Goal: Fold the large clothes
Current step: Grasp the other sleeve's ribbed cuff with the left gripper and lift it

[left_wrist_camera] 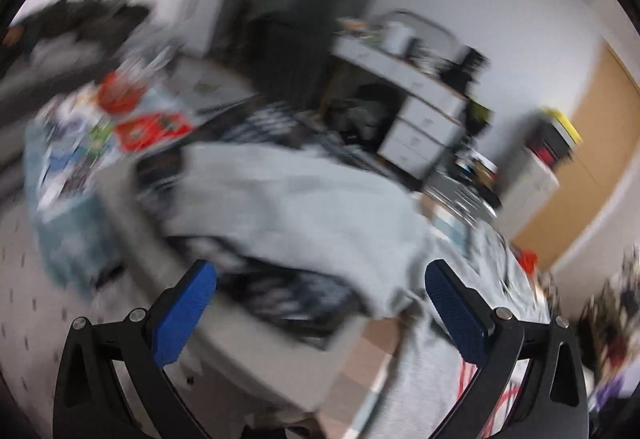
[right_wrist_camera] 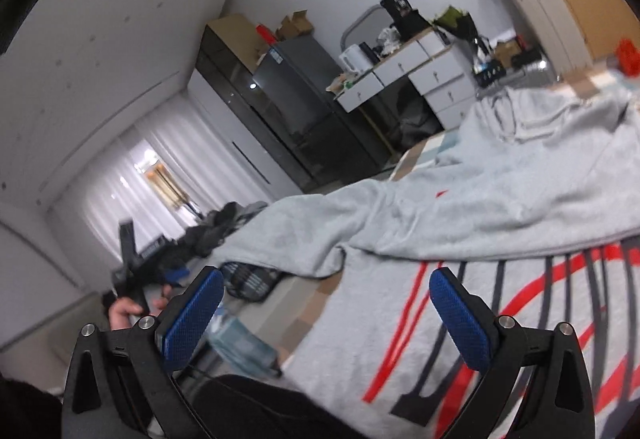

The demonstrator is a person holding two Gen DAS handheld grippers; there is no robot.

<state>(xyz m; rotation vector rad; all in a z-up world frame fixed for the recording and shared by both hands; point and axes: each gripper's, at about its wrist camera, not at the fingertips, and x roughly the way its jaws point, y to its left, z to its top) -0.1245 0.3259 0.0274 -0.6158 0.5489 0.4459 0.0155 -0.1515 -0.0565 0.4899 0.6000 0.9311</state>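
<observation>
Hovering wide-open, both grippers (left_wrist_camera: 320, 303) (right_wrist_camera: 326, 309) over grey sweatshirt (right_wrist_camera: 460, 207); dark clothes pile (right_wrist_camera: 208, 235) beside

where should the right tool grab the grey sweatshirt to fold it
Take the sleeve draped across the sweatshirt, near its free left end. It lies flat with an exposed lower edge, so the open right tool can come in low from the near side and pinch that edge.

No readable text — red and dark stripes on sweatshirt (right_wrist_camera: 460, 319), no lettering
</observation>
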